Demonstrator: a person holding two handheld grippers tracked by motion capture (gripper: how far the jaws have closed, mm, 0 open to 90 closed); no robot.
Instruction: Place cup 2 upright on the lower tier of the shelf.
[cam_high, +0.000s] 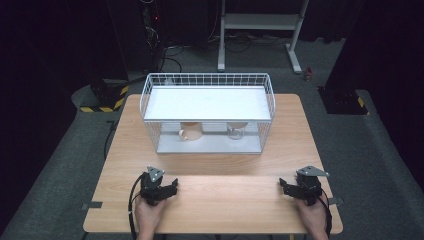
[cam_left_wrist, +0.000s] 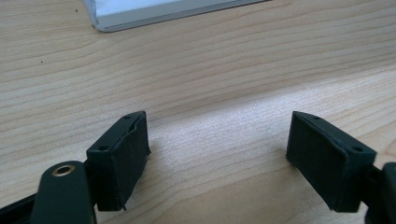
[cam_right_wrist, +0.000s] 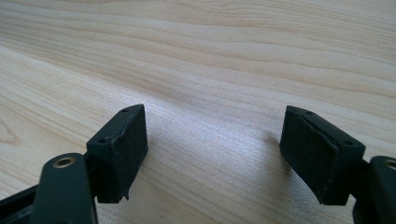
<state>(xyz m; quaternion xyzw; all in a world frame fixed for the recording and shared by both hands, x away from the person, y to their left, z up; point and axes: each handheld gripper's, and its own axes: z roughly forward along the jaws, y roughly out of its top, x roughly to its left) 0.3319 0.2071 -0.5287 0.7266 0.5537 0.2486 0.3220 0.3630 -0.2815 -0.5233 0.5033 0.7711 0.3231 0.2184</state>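
Both my left gripper (cam_high: 170, 186) and my right gripper (cam_high: 286, 186) rested open and empty on the table (cam_high: 225, 200), and the two cups, brown cup (cam_high: 190, 131) and clear cup (cam_high: 236, 131), stood straight ahead under the wire rack (cam_high: 207, 107), the brown one nearer my left hand.

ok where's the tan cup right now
In the high view the tan cup sits on the lower level of the white wire rack, left of centre, beside a clear glass cup to its right, far from both grippers.
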